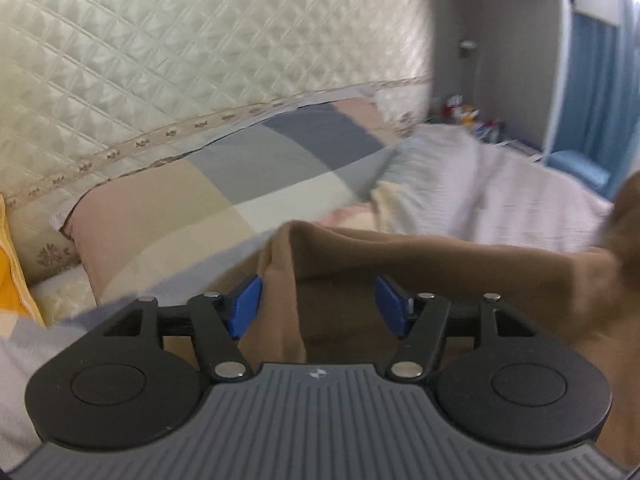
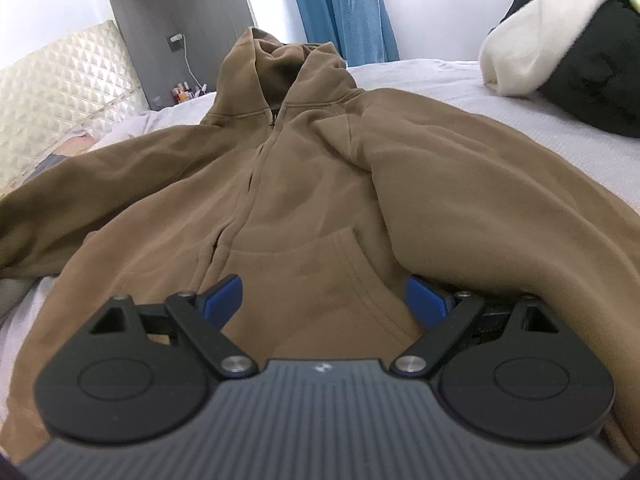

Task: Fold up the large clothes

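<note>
The big brown zip-up cloth hoodie (image 2: 304, 168) lies flat on the bed (image 2: 520, 92), hood at 12 o'clock. The right hand-held gripper (image 2: 324, 300) is wide over its front pocket, holding nothing. The left hand-held gripper (image 1: 318, 304) is wide too, with 1 brown fold between its blue pads (image 1: 244, 308), not pinched.

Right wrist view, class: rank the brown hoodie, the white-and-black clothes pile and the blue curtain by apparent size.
1. brown hoodie, nearest the camera
2. white-and-black clothes pile
3. blue curtain

The last two look close; cropping leaves their order unsure.
</note>
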Demonstrator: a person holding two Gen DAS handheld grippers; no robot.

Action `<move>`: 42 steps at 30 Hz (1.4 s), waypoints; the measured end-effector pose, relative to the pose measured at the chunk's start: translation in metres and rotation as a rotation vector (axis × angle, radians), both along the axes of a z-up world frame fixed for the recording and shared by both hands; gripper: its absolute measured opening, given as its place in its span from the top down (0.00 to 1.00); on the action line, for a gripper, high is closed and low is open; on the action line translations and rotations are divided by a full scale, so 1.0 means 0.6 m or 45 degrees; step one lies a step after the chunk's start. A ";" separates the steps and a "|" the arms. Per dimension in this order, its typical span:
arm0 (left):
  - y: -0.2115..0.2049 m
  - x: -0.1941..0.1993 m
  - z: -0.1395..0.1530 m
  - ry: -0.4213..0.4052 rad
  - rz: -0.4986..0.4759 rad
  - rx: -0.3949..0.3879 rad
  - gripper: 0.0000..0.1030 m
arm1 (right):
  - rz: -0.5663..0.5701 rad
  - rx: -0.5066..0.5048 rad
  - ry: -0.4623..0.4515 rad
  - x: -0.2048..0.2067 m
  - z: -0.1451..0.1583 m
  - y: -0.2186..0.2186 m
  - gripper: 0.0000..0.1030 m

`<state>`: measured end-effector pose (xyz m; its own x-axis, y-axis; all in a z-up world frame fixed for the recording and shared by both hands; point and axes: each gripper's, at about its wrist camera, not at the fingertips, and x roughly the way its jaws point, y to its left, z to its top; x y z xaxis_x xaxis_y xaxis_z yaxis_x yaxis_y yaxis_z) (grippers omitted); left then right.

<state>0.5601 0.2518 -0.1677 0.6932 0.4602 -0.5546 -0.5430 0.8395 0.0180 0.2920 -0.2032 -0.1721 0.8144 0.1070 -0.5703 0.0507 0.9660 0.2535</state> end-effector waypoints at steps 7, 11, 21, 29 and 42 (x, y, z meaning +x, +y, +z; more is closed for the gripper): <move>-0.148 -0.162 -0.005 -0.055 -0.266 -0.121 0.32 | -0.008 -0.046 -0.078 -0.045 0.031 -0.009 0.13; -0.230 -0.248 -0.051 -0.051 -0.399 -0.276 0.32 | -0.064 -0.059 -0.121 -0.076 0.053 -0.028 0.13; -0.325 -0.285 -0.170 0.138 -0.538 -0.352 0.33 | -0.400 -0.212 -0.026 -0.134 0.076 -0.122 0.12; -0.308 -0.286 -0.176 0.102 -0.561 -0.386 0.33 | -0.586 -0.134 0.299 -0.099 0.020 -0.189 0.00; -0.258 -0.277 -0.172 0.021 -0.499 -0.622 0.33 | -0.558 -0.008 0.444 -0.047 -0.044 -0.188 0.35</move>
<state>0.3939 0.0967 -0.2711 0.7486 -0.1358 -0.6489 -0.1960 0.8898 -0.4122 0.2639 -0.3162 -0.1988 0.5453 -0.2030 -0.8133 0.5273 0.8373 0.1446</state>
